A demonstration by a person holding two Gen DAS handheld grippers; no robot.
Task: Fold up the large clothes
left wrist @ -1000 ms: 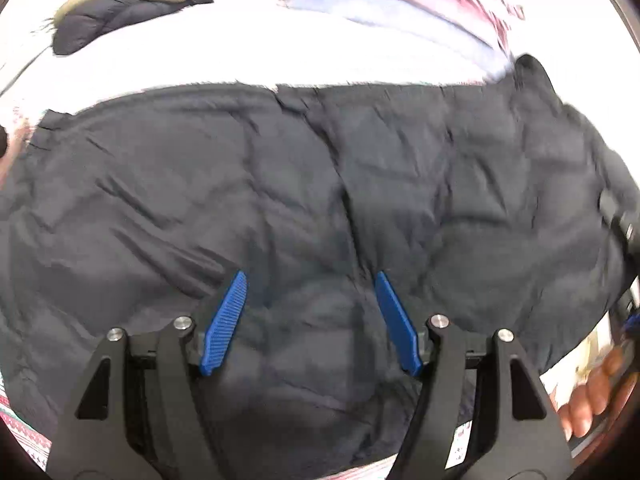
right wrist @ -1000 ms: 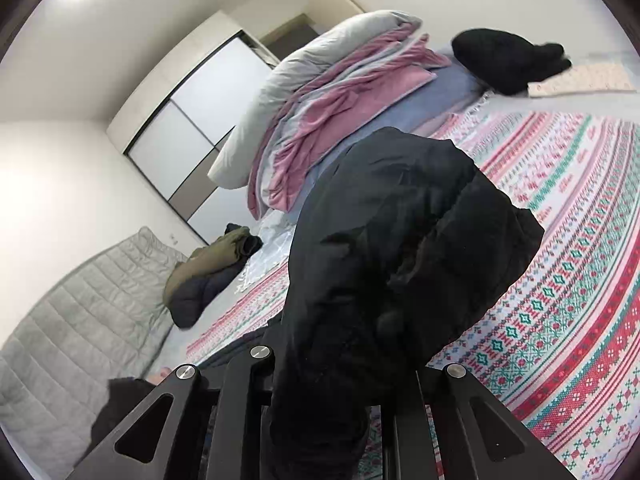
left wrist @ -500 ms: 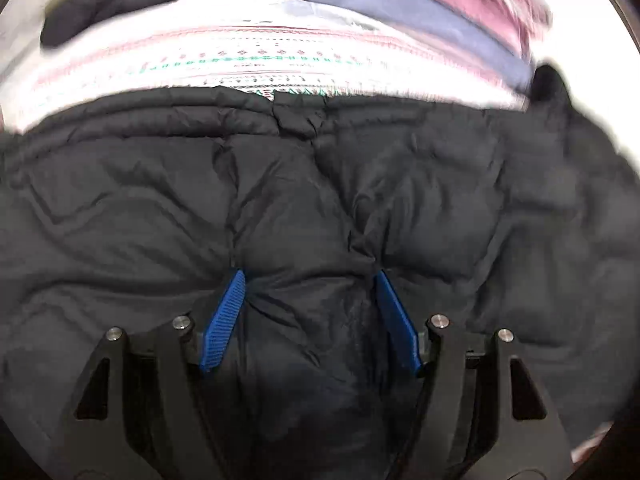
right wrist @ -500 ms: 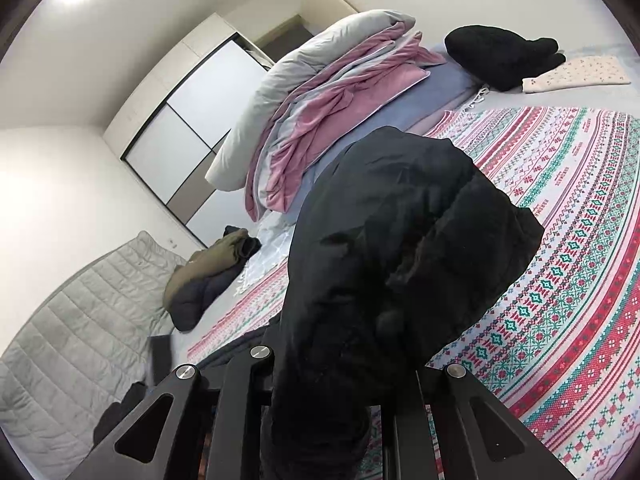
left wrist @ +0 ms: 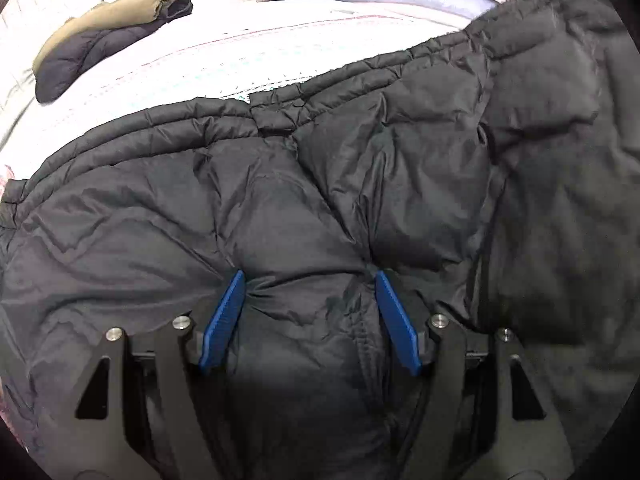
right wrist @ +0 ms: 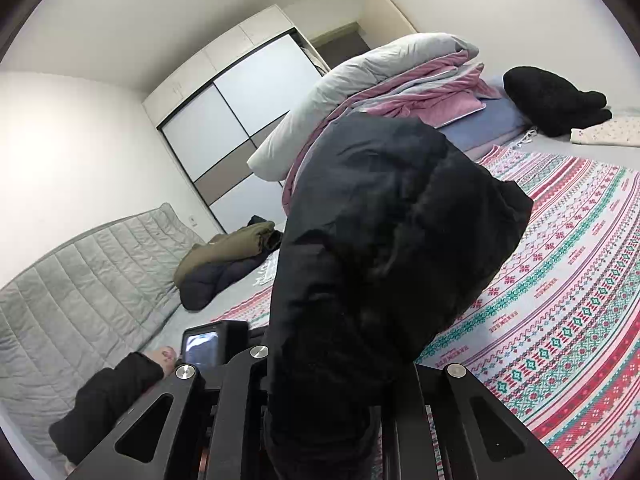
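Compared with a second ago, the black puffer jacket (left wrist: 320, 208) is seen closer in the left view, and its quilted hem is now tilted, higher toward the right. More of the bed's white top is seen beyond it. In the right view a sleeve (right wrist: 108, 392) and a hand (right wrist: 166, 356) behind a small screen have come into the lower left corner, where only the bed was seen before.

The left tongs (left wrist: 310, 312) are pointed steeply down onto the jacket. Their blue pads (left wrist: 222, 320) are held apart, with a puffy fold bulging between them and both pad tips touching the cloth. The right tongs (right wrist: 328, 420) are pointed nearly level and are clamped on a bunched part of the jacket (right wrist: 384, 248), which is lifted above the patterned blanket (right wrist: 560, 300). The rest of the jacket is spread over the bed, near its front edge. A folded olive and navy coat (left wrist: 100, 36) is lying by the far edge.
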